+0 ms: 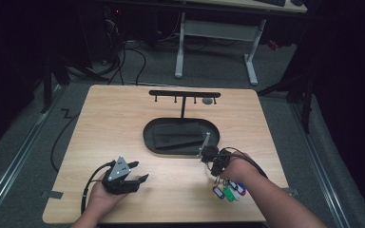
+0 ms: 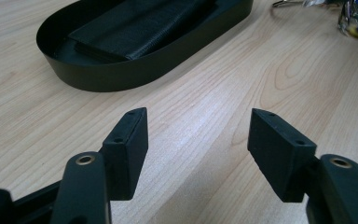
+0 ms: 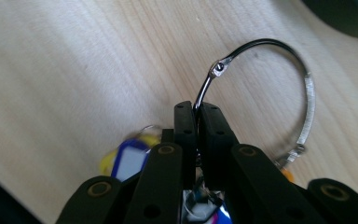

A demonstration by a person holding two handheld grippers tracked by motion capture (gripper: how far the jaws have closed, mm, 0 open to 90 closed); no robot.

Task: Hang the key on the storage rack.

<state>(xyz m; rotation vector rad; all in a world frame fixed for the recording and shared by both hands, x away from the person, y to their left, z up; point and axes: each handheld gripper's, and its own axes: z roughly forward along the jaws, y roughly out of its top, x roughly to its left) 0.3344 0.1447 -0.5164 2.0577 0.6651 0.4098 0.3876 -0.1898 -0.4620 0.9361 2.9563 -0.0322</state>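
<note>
Keys first: the right gripper [image 3: 196, 112] has its jaws pinched tight on a big metal key ring [image 3: 279, 70], with the coloured key tags [image 1: 228, 191] dangling under the hand. What matters is the hook rack [image 1: 184, 94], which stands beyond the oval black tray [image 1: 149, 137], up and a bit left of the ring, so the carry probably goes forward over the tray. Left gripper [image 2: 198, 140] sits spread wide and holding nothing, low on the table, farther from the rack.
</note>
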